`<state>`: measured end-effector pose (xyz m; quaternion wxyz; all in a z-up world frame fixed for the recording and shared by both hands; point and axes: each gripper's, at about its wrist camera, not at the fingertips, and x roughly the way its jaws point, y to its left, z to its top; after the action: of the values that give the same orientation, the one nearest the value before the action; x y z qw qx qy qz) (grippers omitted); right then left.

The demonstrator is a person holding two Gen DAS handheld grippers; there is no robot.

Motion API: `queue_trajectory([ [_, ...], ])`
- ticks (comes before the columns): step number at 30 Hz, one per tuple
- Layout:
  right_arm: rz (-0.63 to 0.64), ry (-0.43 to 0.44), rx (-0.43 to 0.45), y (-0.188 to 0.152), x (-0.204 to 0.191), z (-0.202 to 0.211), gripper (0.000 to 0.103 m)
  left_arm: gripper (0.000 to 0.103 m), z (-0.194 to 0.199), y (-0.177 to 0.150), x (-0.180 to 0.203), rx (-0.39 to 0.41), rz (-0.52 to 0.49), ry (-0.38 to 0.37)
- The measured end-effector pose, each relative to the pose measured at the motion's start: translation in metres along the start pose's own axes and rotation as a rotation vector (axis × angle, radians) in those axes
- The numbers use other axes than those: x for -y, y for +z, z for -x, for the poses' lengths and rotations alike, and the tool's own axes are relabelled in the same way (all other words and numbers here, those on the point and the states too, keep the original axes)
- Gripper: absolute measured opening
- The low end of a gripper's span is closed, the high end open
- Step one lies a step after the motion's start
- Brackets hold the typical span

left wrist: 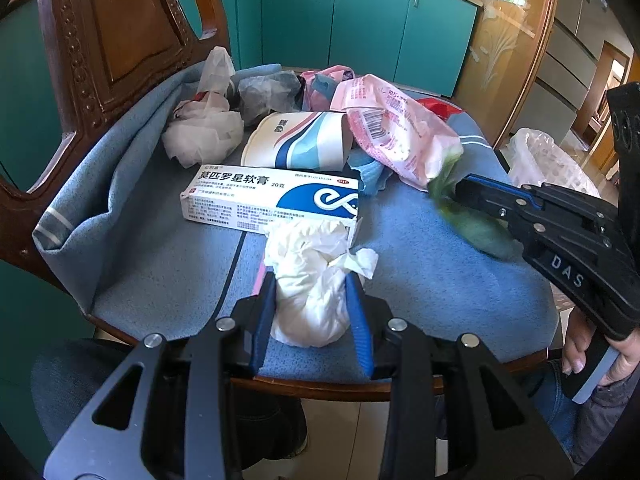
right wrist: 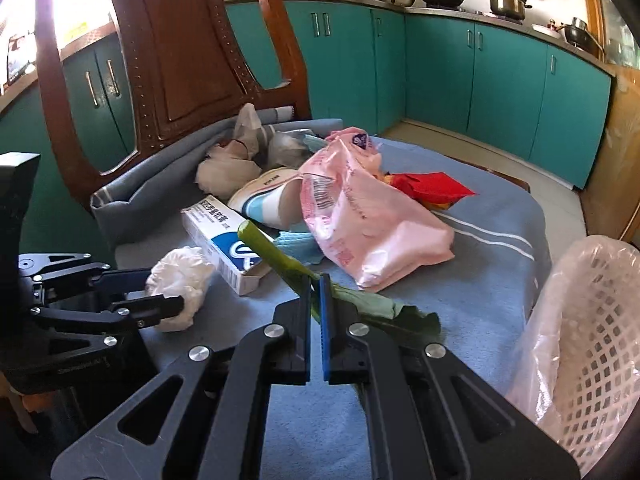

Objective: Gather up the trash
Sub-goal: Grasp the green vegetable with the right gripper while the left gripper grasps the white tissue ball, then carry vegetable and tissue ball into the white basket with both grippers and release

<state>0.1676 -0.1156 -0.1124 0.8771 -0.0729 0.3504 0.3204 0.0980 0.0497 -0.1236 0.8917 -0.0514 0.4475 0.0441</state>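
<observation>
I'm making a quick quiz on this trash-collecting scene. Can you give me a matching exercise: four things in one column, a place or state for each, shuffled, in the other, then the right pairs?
Things:
1. crumpled white tissue
2. green leaf
3. paper cup
4. white basket

Places or states:
A. lined with a clear plastic bag, beside the chair
B. between the pads of the left tool
C. lying on its side behind the ointment box
D. pinched in the shut right tool

Pairs: 1-B, 2-D, 3-C, 4-A
</observation>
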Motion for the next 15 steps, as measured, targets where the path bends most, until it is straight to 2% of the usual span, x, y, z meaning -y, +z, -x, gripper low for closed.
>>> queue_trajectory([
  [2,-0.033,-0.034,-0.015,-0.001,0.009,-0.002,0.008,0.037,-0.001,-0.001,0.001,0.0,-0.002,0.002],
  [4,-0.063,-0.062,-0.032,-0.003,0.015,-0.007,0.021,0.037,-0.001,-0.001,0.001,-0.001,-0.004,0.005],
  [6,-0.069,-0.094,-0.044,-0.005,0.019,-0.01,0.05,0.038,-0.002,-0.001,0.001,-0.001,-0.006,0.005],
  [11,-0.049,-0.1,-0.099,-0.011,0.017,-0.023,0.052,0.039,-0.002,-0.002,0.001,-0.001,-0.003,0.002],
  [15,-0.029,-0.067,-0.116,-0.013,0.011,-0.026,0.057,0.042,-0.003,-0.003,-0.001,-0.004,0.006,-0.002],
])
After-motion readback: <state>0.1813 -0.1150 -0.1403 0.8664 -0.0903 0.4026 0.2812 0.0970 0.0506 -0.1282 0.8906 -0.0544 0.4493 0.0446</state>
